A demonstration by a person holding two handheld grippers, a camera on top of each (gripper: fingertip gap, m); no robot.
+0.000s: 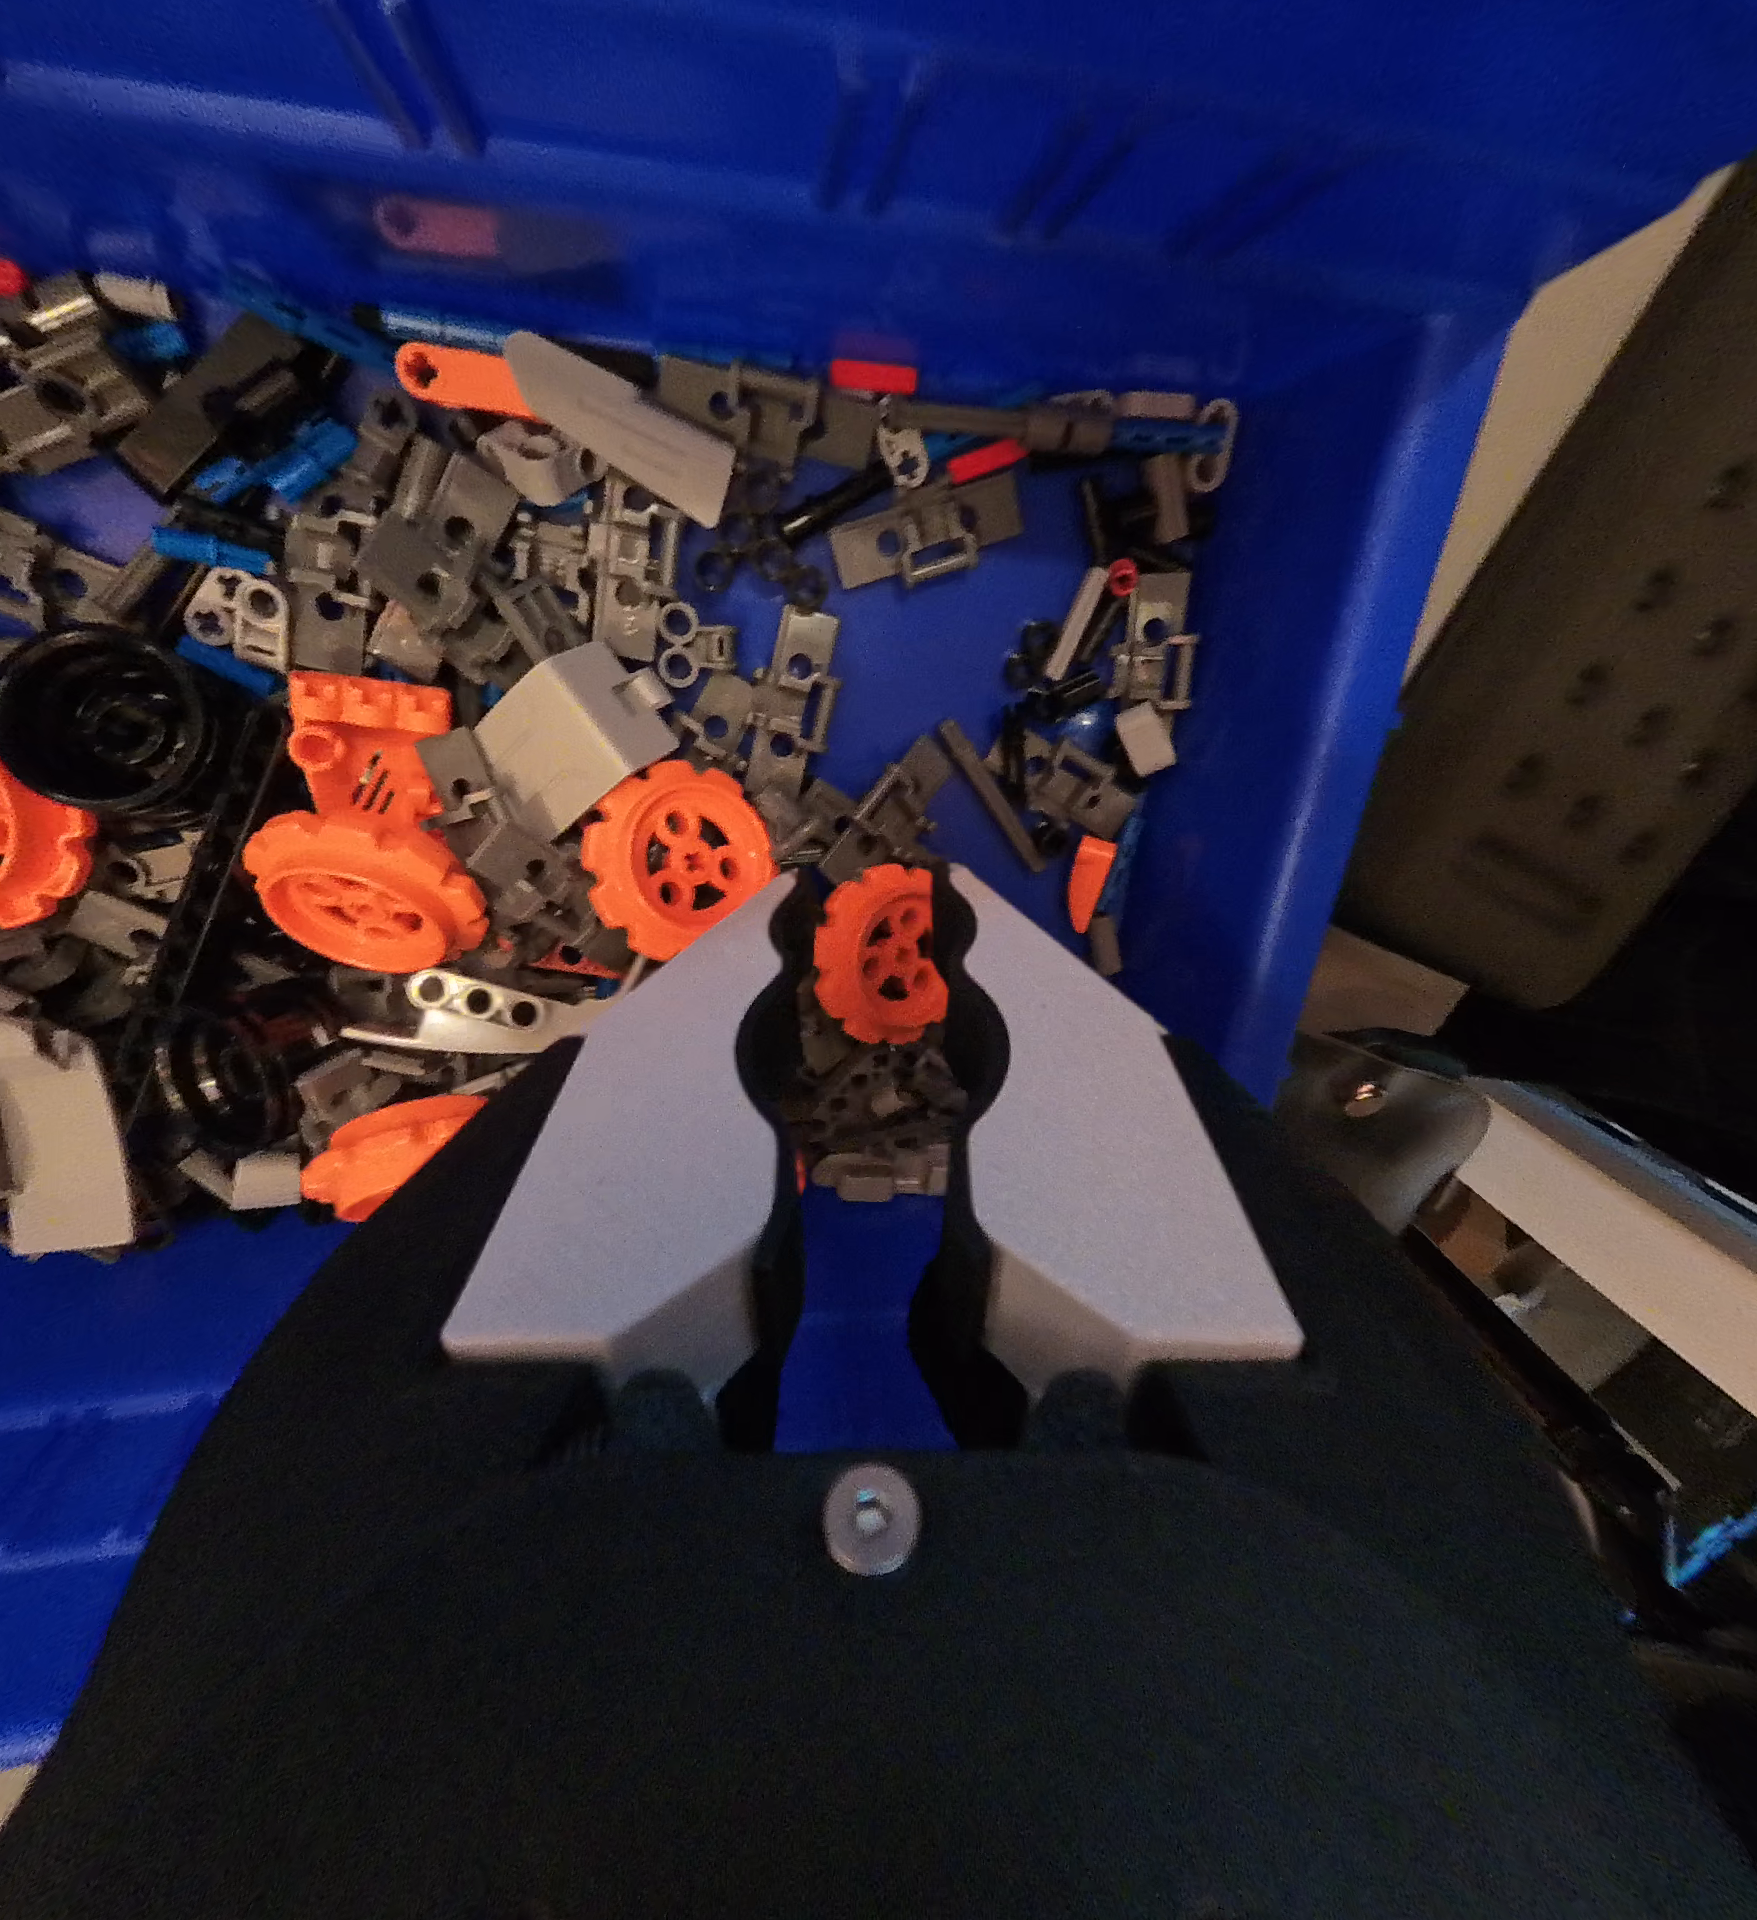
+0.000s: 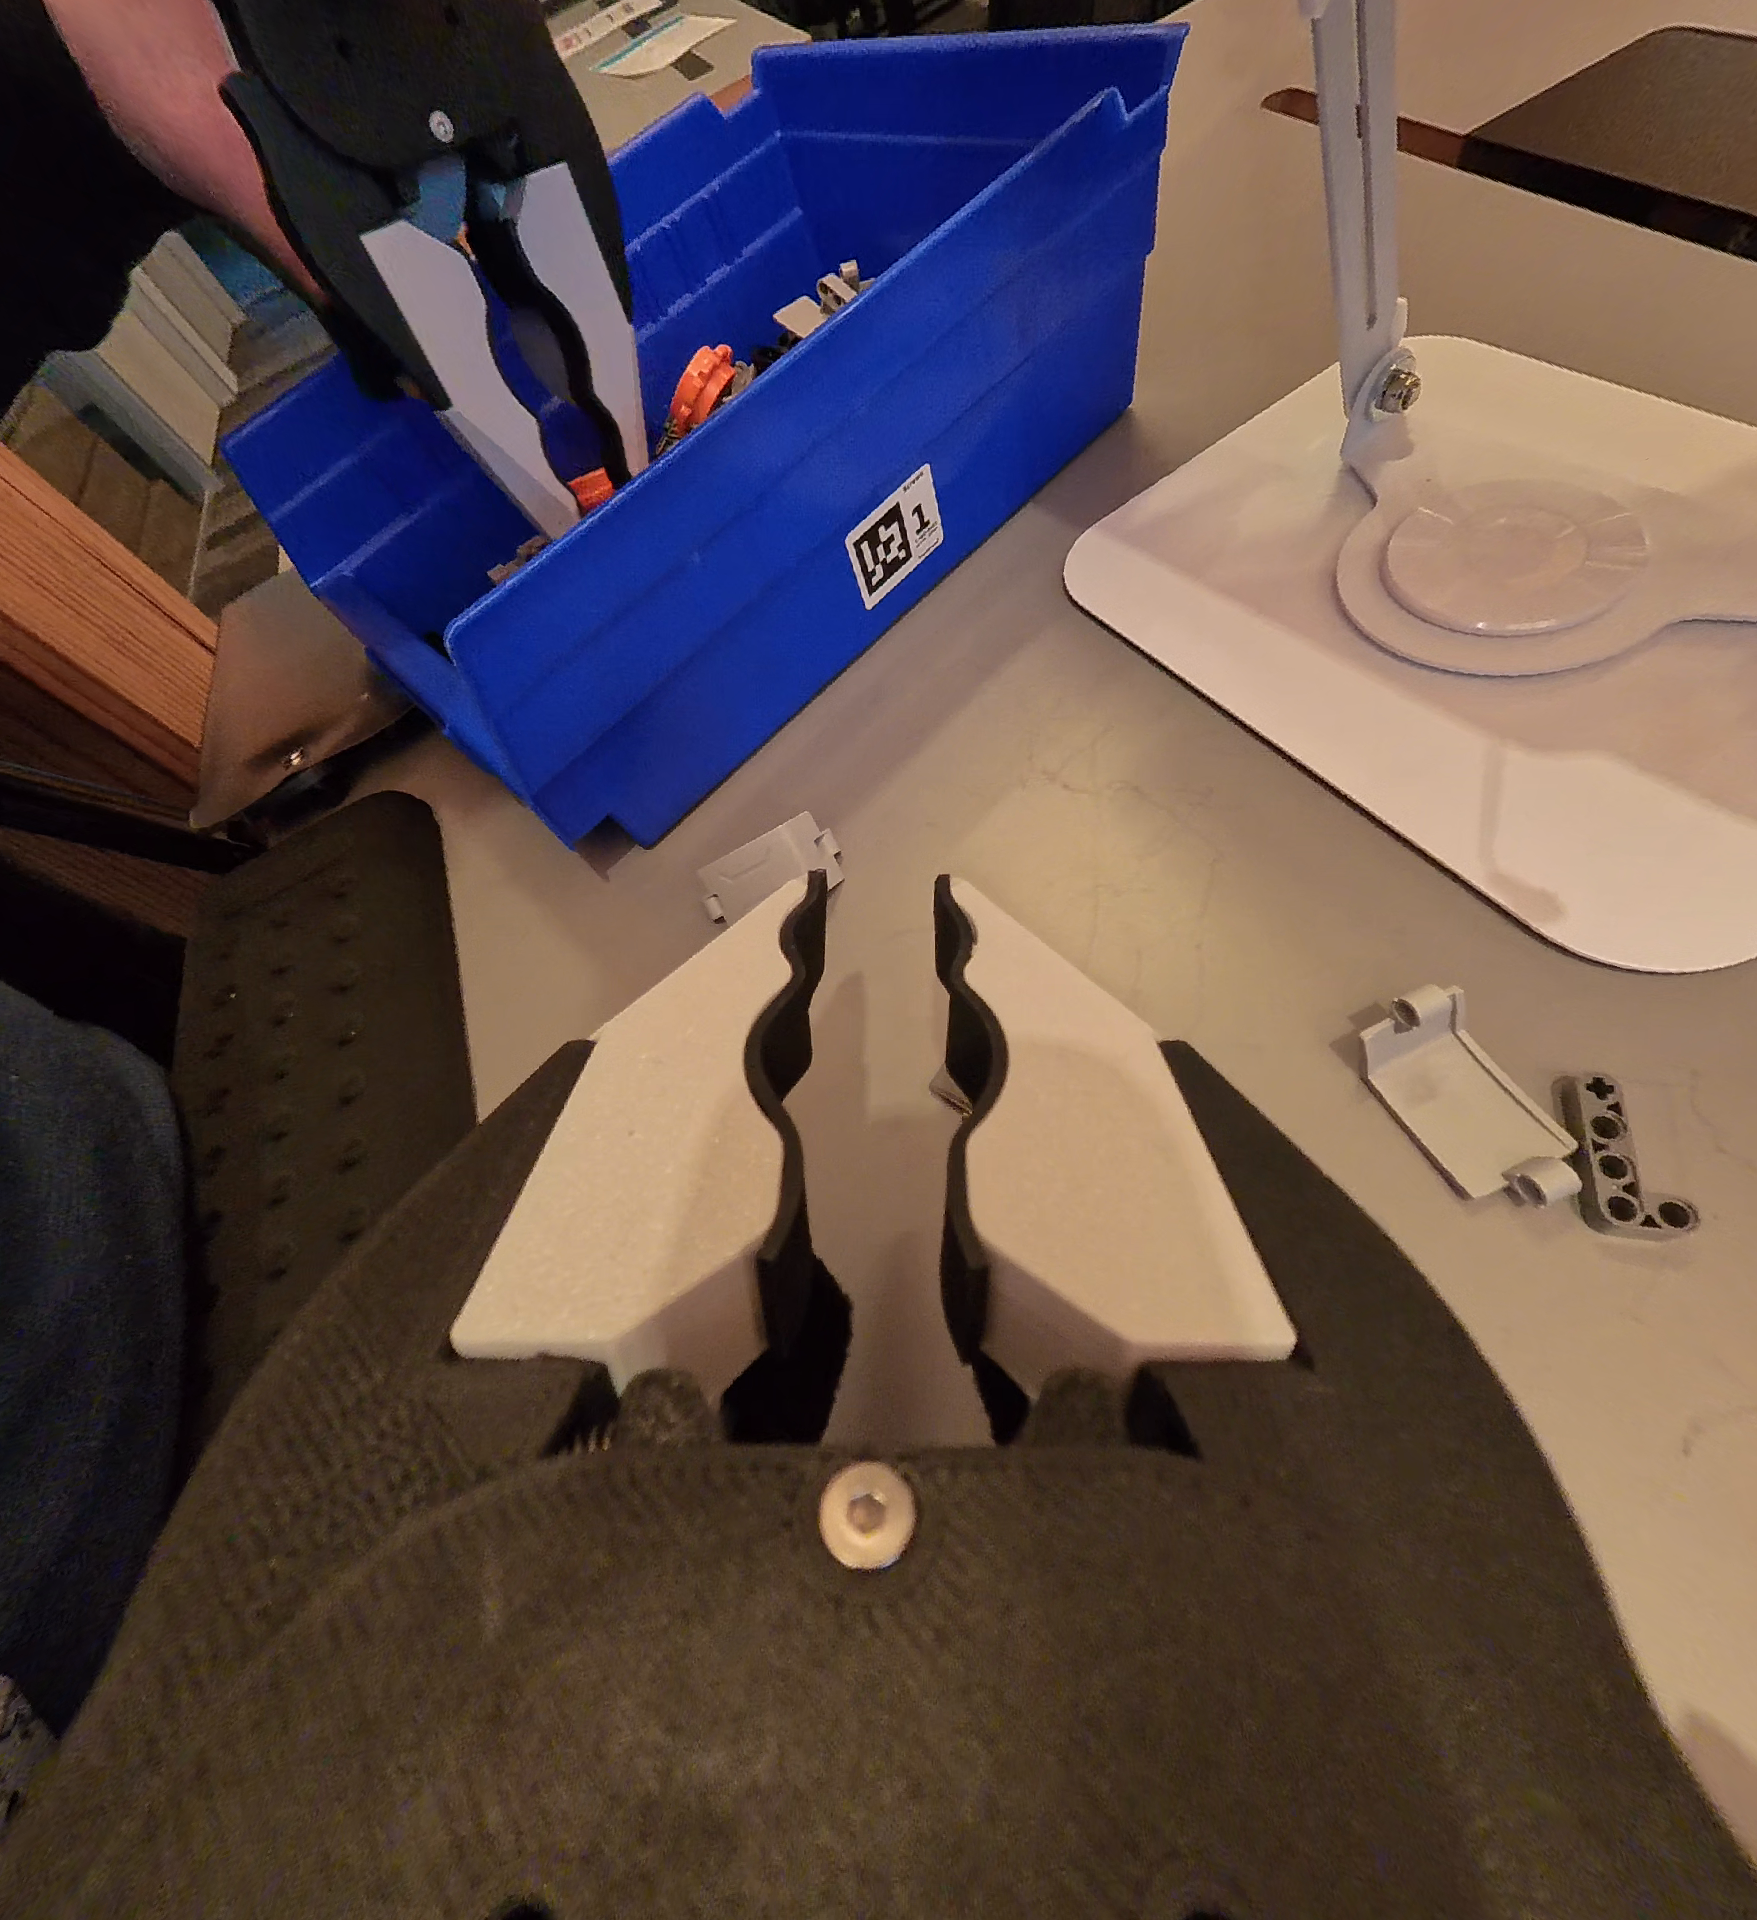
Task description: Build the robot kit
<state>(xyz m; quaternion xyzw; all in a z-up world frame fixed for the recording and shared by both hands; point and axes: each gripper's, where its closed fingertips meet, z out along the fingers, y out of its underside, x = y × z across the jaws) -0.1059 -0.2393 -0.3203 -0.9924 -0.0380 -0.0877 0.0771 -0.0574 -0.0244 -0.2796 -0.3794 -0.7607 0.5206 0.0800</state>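
An orange toothed wheel [image 1: 882, 954] is pinched by the left gripper [image 1: 874, 883] inside the blue bin [image 2: 749, 582]. The right gripper [image 2: 879, 894] is held parted and empty near that bin. A straight lift is judged cleanest.

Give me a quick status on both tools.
Left tool inside blue bin, shut on orange toothed wheel. Right tool open, empty, above table; grey panel piece near its left fingertip.

orange wheel [image 1: 882, 951] partly hidden between fingers, bin [image 1: 853, 156] wall blurred
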